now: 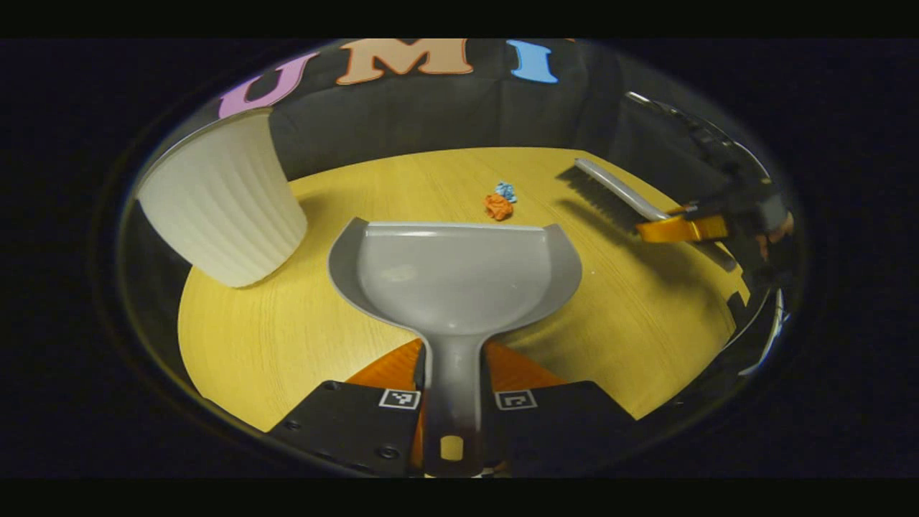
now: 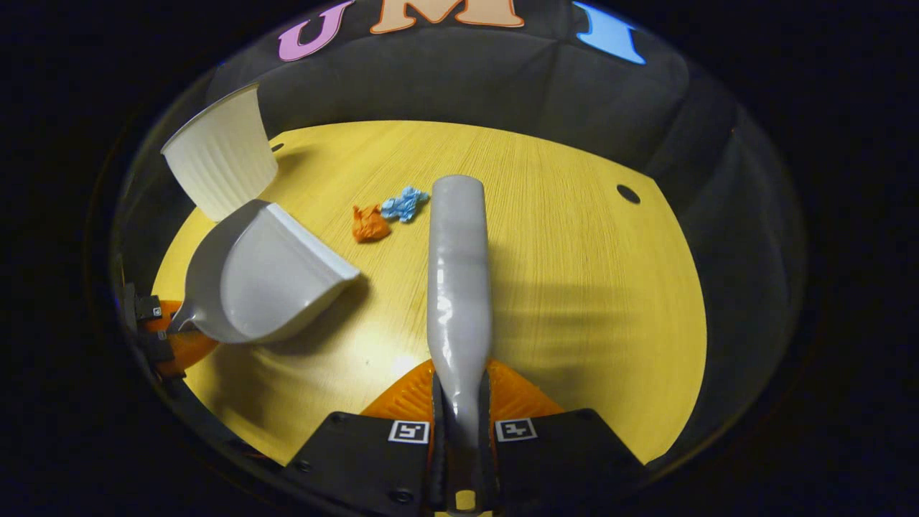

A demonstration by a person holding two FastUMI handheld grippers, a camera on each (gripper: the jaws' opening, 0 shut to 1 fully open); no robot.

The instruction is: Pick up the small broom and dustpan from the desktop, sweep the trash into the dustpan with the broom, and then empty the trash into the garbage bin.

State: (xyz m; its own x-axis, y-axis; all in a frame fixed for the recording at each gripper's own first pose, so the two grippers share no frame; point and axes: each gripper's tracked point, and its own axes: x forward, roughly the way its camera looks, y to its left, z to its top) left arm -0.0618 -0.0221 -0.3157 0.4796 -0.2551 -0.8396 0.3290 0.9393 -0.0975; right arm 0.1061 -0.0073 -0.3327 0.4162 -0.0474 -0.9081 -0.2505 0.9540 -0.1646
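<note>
The left gripper (image 1: 452, 402) has its fingers clamped on the handle of the grey dustpan (image 1: 452, 276), whose mouth faces the far edge of the wooden surface (image 1: 632, 316). The right gripper (image 2: 463, 431) has its fingers clamped on the handle of the small broom (image 2: 459, 287). An orange paper scrap (image 2: 370, 224) and a blue paper scrap (image 2: 404, 204) lie touching between dustpan and broom. The white ribbed garbage bin (image 1: 222, 201) stands near the surface's far left corner.

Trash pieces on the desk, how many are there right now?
2. The orange crumpled scrap and the blue crumpled scrap lie side by side on the desktop, between the dustpan mouth and the broom. More could be hidden behind the dustpan.
</note>
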